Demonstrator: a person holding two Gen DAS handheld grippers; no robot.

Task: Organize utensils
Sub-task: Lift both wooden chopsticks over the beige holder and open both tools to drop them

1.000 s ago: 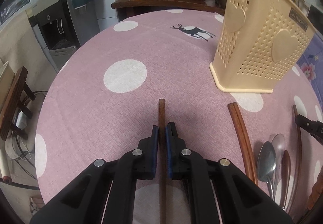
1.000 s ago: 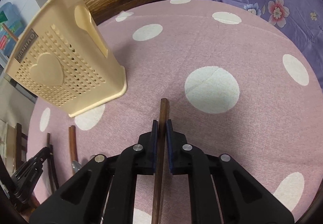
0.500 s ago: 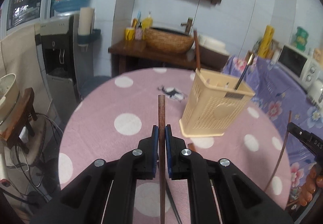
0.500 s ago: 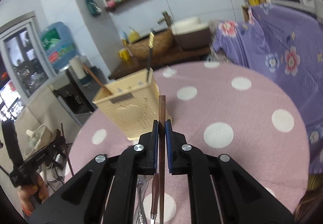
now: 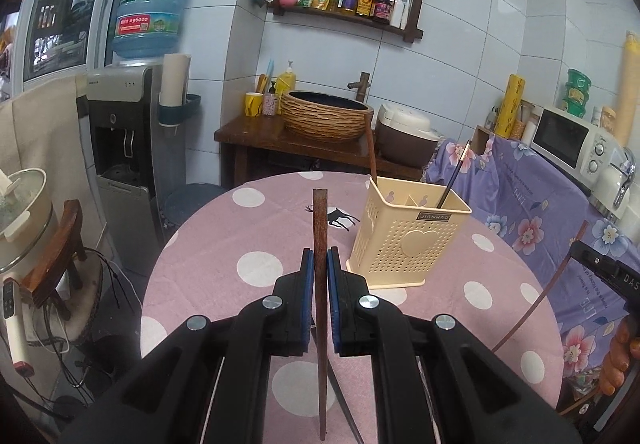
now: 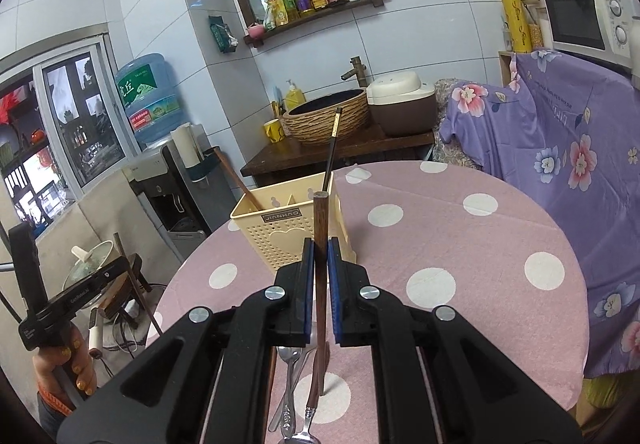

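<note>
Both chopsticks now lifted off the tabletop (image 5: 224, 244), each claw (image 5: 320, 264) (image 6: 320, 256) clamped on one, should tip downward over the caddy (image 5: 404, 240).

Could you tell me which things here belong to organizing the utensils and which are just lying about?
Job: left gripper, right gripper, their wooden chopsticks, cream utensil holder, spoons.
Lying about: water dispenser, woven basin, microwave, rice cooker.
</note>
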